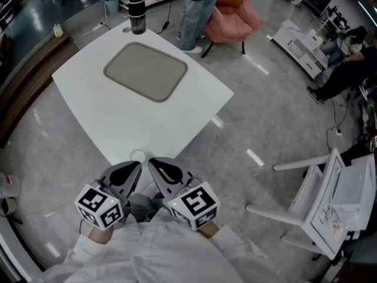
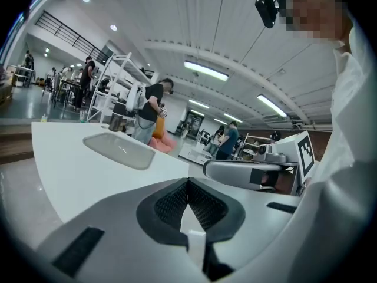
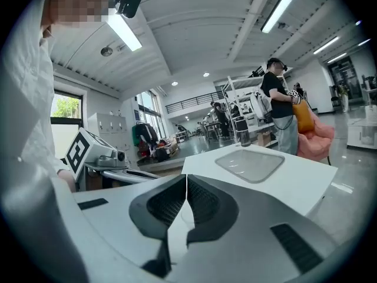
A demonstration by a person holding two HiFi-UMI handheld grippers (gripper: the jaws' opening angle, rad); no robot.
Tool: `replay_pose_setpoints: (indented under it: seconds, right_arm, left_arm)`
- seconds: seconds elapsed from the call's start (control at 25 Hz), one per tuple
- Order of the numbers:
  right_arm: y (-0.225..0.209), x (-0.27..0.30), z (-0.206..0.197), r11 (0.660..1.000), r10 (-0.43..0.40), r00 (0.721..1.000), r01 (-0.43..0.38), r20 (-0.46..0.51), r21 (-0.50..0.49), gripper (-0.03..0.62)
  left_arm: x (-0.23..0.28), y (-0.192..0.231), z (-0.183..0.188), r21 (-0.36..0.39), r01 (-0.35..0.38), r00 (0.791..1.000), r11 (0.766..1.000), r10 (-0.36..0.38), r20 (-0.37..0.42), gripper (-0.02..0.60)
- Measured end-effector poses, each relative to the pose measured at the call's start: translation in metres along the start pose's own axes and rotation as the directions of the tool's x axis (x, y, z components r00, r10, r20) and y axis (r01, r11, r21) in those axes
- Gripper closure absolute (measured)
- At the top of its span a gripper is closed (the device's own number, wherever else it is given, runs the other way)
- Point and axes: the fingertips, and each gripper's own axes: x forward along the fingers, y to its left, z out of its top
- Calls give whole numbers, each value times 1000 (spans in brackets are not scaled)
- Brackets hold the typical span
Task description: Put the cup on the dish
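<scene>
A black and silver tumbler cup (image 1: 136,13) stands upright at the far corner of the white table (image 1: 88,108). A grey, shallow rectangular dish (image 1: 145,71) lies in the middle of the table, nothing on it. Both grippers hover at the table's near corner, side by side, far from the cup. My left gripper (image 1: 136,165) is shut and holds nothing; my right gripper (image 1: 151,160) is the same. The left gripper view has its jaws (image 2: 188,186) closed, with the dish (image 2: 119,150) and cup (image 2: 116,122) beyond. The right gripper view shows closed jaws (image 3: 186,179), the dish (image 3: 250,163) and the cup (image 3: 244,132).
A small pale round thing (image 1: 136,155) lies at the table's near corner, just ahead of the jaws. A person in jeans (image 1: 193,16) stands beyond the table by a pink chair (image 1: 232,13). A white folding chair (image 1: 321,199) stands on the floor at the right.
</scene>
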Motion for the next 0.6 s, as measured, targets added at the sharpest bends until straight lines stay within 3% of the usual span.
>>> replay_pose_setpoints:
  seconds: [0.28, 0.6]
  right_arm:
    - [-2, 15, -7, 1000, 5, 999, -5, -43, 3, 579]
    - [1, 26, -15, 999, -27, 997, 29, -72, 27, 579]
  left_arm:
    - [-8, 21, -5, -43, -59, 998, 997, 59, -4, 574]
    - [-19, 31, -3, -24, -32, 999, 999, 31, -35, 574]
